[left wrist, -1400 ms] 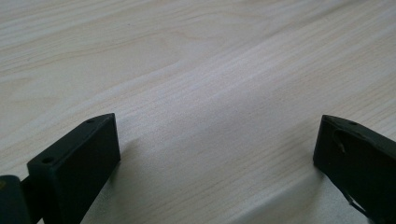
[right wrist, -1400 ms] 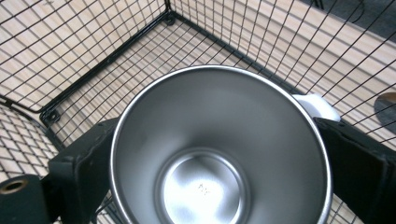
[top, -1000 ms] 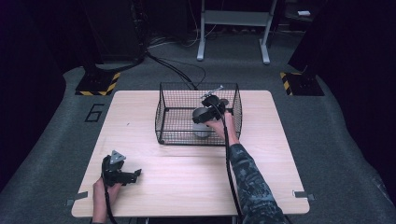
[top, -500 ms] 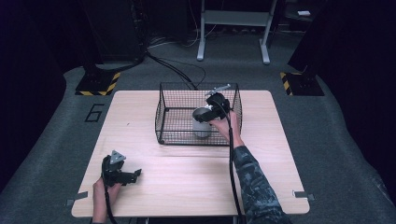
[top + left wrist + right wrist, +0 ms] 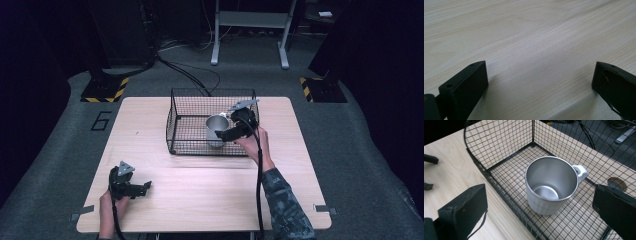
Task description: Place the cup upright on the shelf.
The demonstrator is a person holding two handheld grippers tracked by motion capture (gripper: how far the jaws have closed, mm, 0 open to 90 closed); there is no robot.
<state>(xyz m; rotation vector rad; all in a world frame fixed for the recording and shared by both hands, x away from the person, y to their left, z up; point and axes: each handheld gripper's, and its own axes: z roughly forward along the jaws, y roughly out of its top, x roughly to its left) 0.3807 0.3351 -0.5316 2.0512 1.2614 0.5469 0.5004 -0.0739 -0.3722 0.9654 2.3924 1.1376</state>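
Your right gripper hovers with jaws spread wide over the wire basket at centre frame, where the metal mug stands upright inside, while your left gripper, also wide apart, rests lower left on the table.

In the high view a wire basket sits on the table just above frame centre, with a mug upright inside its right half. The right gripper hangs over the basket's right end beside the mug. The left gripper lies at lower left, well apart from the basket.
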